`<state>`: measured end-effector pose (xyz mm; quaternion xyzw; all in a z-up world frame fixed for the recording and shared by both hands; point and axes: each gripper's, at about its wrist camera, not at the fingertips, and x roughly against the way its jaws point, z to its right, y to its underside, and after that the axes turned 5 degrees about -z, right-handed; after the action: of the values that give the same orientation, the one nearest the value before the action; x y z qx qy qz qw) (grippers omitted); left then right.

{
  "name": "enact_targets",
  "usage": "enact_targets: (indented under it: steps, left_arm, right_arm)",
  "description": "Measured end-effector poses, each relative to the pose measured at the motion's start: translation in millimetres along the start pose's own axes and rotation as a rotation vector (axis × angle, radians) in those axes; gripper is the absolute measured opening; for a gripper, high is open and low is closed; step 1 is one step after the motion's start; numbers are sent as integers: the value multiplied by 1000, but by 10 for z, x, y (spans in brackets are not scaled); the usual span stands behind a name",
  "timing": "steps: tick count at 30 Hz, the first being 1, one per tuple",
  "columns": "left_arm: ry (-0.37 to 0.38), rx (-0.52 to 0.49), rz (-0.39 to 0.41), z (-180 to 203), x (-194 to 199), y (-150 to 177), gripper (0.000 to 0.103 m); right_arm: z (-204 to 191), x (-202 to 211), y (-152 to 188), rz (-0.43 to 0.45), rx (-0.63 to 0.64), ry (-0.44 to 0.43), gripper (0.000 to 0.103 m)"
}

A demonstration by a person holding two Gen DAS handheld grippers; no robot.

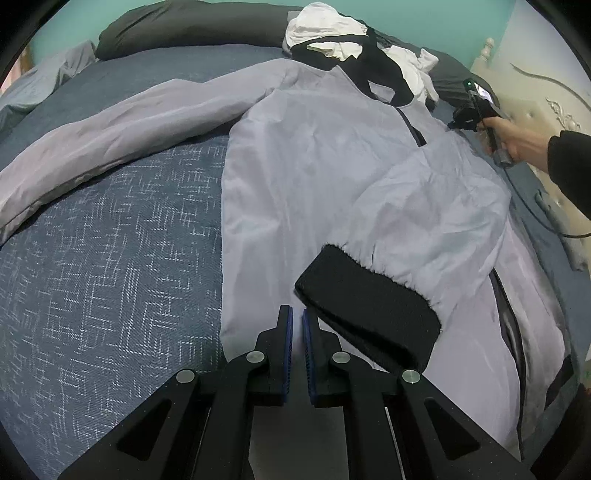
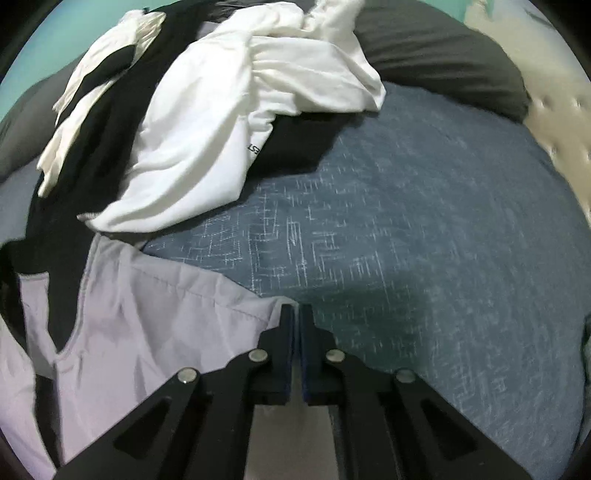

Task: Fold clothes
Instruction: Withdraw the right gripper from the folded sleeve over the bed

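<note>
A light lilac-grey jacket (image 1: pixel 314 177) lies spread on the blue bedspread, front up, with a black collar and dark zipper. Its right sleeve is folded across the body, ending in a black cuff (image 1: pixel 369 314). Its left sleeve (image 1: pixel 92 147) stretches out to the left. My left gripper (image 1: pixel 297 317) hovers just left of the cuff, jaws nearly closed with nothing between them. My right gripper (image 2: pixel 296 314) is shut at the edge of the jacket's shoulder (image 2: pixel 147 314); whether it pinches fabric is unclear. It also shows in the left wrist view (image 1: pixel 469 118), held by a hand.
A pile of white and black clothes (image 2: pixel 207 122) lies beyond the collar. Dark grey pillows (image 1: pixel 192 26) line the bed's head. A cream padded headboard (image 1: pixel 546 110) stands at the right. A grey cloth (image 1: pixel 44 81) lies at the far left. The bedspread (image 1: pixel 110 277) extends left.
</note>
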<state>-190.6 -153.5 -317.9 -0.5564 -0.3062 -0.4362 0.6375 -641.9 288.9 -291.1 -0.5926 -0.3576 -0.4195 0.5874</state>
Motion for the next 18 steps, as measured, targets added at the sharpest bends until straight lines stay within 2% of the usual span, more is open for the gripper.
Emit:
enact_targets:
  steps: [2,5,11,15,18]
  left_arm:
    - [-4,-3,-4,7,-7,2,7]
    - [-4,-3,-4,11,-3,-6,7]
    - [-4,14,8,2,36,-10,7]
    - [2,46,33,-41,98,-18,7]
    - [10,84,54,-98,157,-11,7]
  right_arm:
    - [92,-4,-8,8,-48,-22,4]
    - [317,169,-3,84,-143,-84,7]
    - [651,713,178,191,-196,-118,12]
    - [659,991,624,187,-124,-121,17]
    - [662,1161,1130,165,-120,-207,20]
